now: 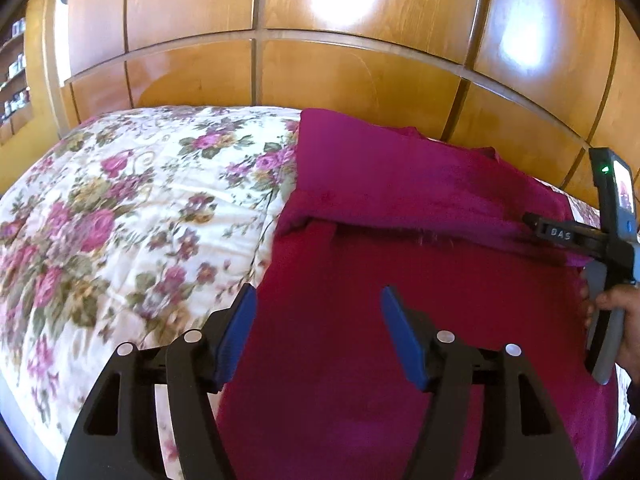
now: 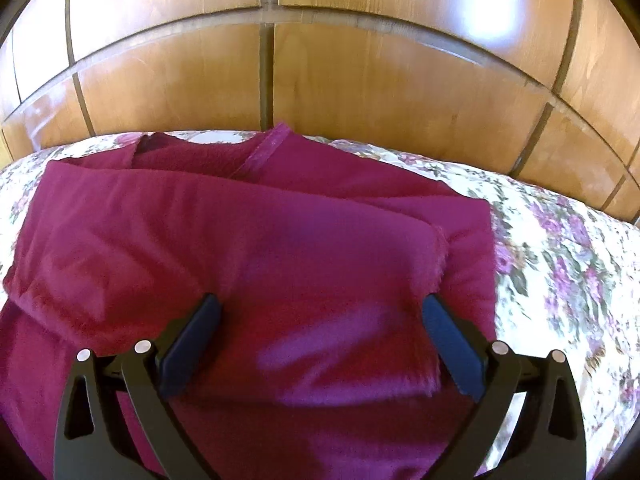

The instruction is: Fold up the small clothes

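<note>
A magenta fleece garment (image 1: 400, 320) lies on the floral bedspread (image 1: 120, 220), its far part folded over the near part with the fold's edge running across the middle. My left gripper (image 1: 320, 304) hovers open above the garment's near left edge, and nothing is between its blue pads (image 1: 244, 320). In the right wrist view the same garment (image 2: 240, 240) fills the middle, a folded flap's corner lying at the right. My right gripper (image 2: 320, 316) stands wide open over that flap. From the left wrist view, the right gripper (image 1: 534, 222) reaches in at the fold's right end, held by a hand (image 1: 624, 316).
Glossy wooden panels (image 1: 320, 72) rise directly behind the bed. A shelf with small items (image 1: 14, 76) is at the far left. Bare bedspread lies left of the garment and also to its right (image 2: 560, 280).
</note>
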`<action>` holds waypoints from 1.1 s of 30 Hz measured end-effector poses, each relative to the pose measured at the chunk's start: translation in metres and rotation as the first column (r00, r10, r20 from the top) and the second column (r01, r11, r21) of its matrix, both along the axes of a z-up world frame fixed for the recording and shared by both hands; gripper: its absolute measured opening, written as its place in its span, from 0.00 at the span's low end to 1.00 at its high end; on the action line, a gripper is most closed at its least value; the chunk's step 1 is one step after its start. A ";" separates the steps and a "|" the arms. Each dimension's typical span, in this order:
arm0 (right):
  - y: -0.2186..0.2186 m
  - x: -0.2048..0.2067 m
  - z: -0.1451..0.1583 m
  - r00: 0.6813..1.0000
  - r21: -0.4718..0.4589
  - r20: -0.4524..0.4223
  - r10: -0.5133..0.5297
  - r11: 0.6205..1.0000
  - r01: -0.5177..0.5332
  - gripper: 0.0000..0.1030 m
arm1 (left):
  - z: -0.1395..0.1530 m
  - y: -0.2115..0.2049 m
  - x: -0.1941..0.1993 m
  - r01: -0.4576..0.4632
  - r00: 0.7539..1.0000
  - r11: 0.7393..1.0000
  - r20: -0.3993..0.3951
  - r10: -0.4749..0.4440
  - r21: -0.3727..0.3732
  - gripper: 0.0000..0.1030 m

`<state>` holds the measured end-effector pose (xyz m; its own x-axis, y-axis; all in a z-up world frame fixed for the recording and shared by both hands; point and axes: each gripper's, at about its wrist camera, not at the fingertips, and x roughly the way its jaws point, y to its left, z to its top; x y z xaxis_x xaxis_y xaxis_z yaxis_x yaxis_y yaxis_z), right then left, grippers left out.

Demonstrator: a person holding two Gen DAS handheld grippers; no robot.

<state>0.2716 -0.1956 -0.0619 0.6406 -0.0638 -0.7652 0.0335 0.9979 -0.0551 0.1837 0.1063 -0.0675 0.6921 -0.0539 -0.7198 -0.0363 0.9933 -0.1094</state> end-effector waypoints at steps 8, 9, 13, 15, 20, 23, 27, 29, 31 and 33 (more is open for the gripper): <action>0.002 -0.070 -0.004 0.999 -0.006 -0.037 0.031 1.000 -0.031 0.98 | -0.006 0.018 -0.028 -0.029 0.999 0.999 -0.014 0.029 -0.025 0.62; 0.001 -0.080 -0.008 0.998 -0.001 -0.057 0.040 0.999 -0.040 0.98 | -0.007 0.020 -0.032 -0.032 0.999 0.999 -0.018 0.031 -0.028 0.62; 0.000 -0.115 -0.016 0.995 0.028 -0.078 0.057 0.998 -0.055 0.98 | -0.013 0.024 -0.045 -0.039 0.999 0.999 -0.035 0.038 -0.032 0.62; -0.001 -0.129 -0.017 0.995 0.043 -0.083 0.060 0.997 -0.057 0.98 | -0.016 0.026 -0.052 -0.040 0.998 0.999 -0.042 0.039 -0.033 0.62; 0.000 -0.159 -0.019 0.994 0.059 -0.082 0.074 0.996 -0.069 0.98 | -0.026 0.029 -0.067 -0.045 0.997 0.998 -0.070 0.041 -0.046 0.62; -0.002 -0.174 -0.018 0.993 0.081 -0.088 0.076 0.994 -0.069 0.98 | -0.034 0.034 -0.078 -0.041 0.995 0.997 -0.096 0.035 -0.063 0.62; -0.010 -0.194 -0.007 0.991 0.089 -0.103 0.090 0.993 -0.081 0.98 | -0.035 0.044 -0.099 -0.011 0.994 0.995 -0.106 0.001 -0.100 0.62; -0.019 -0.205 -0.001 0.993 0.092 -0.097 0.068 0.994 -0.059 0.98 | -0.034 0.049 -0.108 0.003 0.993 0.992 -0.120 -0.018 -0.125 0.62; -0.034 -0.223 0.004 0.995 0.115 -0.090 0.031 0.993 -0.021 0.98 | -0.033 0.054 -0.120 0.017 0.990 0.986 -0.133 -0.039 -0.163 0.62; -0.051 -0.240 0.005 0.995 0.148 -0.102 -0.005 0.989 0.020 0.98 | -0.033 0.058 -0.133 0.055 0.986 0.972 -0.142 -0.089 -0.230 0.62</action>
